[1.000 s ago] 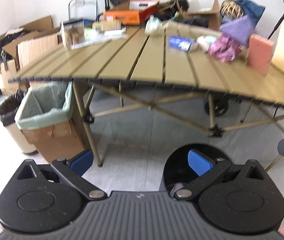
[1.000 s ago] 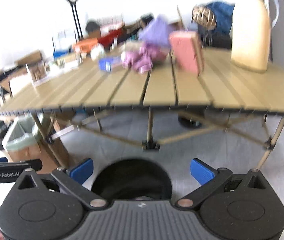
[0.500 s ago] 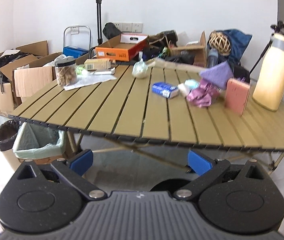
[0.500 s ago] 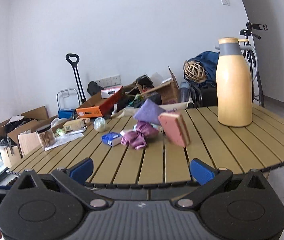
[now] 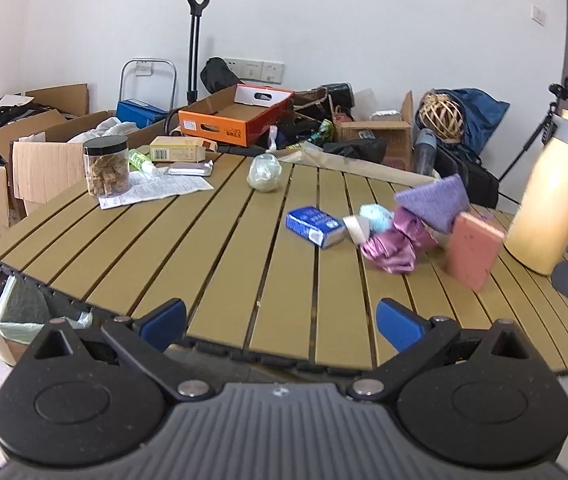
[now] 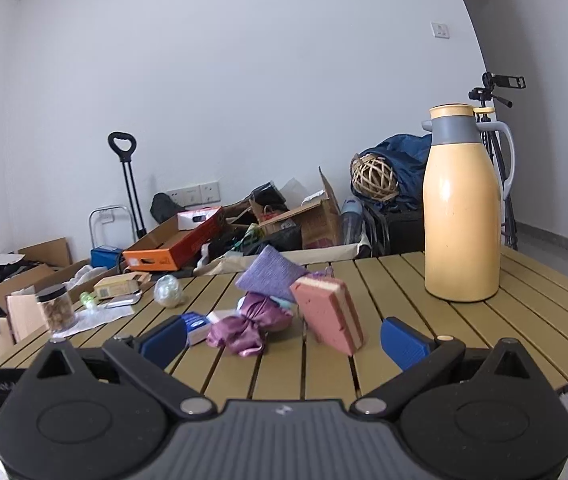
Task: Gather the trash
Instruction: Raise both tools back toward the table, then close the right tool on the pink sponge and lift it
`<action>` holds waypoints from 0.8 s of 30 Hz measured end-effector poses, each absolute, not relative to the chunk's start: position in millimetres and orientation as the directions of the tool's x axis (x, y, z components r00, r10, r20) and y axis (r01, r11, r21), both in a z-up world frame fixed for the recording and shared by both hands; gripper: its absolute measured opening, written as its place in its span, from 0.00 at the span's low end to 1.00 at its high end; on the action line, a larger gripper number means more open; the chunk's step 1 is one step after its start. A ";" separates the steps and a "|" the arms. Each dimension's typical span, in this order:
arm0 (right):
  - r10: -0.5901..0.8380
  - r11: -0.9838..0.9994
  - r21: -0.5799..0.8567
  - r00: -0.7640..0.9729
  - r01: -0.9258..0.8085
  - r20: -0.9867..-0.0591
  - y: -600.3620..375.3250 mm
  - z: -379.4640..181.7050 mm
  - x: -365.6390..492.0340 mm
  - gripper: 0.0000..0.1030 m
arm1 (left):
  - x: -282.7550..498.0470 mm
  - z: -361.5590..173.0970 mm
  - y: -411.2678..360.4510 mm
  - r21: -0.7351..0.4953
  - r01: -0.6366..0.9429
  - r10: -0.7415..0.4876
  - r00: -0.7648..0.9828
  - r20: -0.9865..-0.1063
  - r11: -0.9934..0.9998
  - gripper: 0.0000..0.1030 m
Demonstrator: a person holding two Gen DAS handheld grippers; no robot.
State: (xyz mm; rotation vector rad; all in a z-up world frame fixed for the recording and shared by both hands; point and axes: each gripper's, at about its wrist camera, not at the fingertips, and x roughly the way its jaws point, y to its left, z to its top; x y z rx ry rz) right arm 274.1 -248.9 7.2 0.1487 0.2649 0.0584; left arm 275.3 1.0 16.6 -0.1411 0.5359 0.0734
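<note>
While both tools hover at the near edge of the slatted table (image 5: 220,240), the left gripper (image 5: 280,320) and right gripper (image 6: 284,340) each stand spread wide, holding nothing. Ahead lie one blue packet (image 5: 315,226), one crumpled purple wrapper (image 6: 244,330), one pink sponge (image 6: 330,318), one purple pouch (image 6: 270,274) and one clear plastic wad (image 5: 264,172). That cluster sits ahead and right of the left gripper, directly before the right; one yellow jug (image 6: 462,216) stands far right.

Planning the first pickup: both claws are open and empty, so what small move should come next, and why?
Probably ease the right claw forward toward the crumpled purple wrapper: it lies on the table nearest that claw, clearly looks like trash, and nothing blocks the way.
</note>
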 end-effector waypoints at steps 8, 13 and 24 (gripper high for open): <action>0.041 0.992 0.125 0.965 -0.008 -0.259 -252.0 -8.1 326.9 1.00 | 322.6 9.4 4.1 -0.165 -0.140 0.038 0.862 -0.505 0.976 1.00; 0.031 0.998 0.058 0.955 -0.014 -0.294 -247.1 -22.0 357.4 1.00 | 353.9 2.5 1.9 -0.179 -0.150 0.037 0.858 -0.512 0.972 1.00; -0.044 0.998 -0.060 0.941 0.025 -0.336 -243.1 -47.3 405.5 1.00 | 398.6 -34.0 -8.7 -0.171 -0.092 -0.018 0.834 -0.551 0.981 1.00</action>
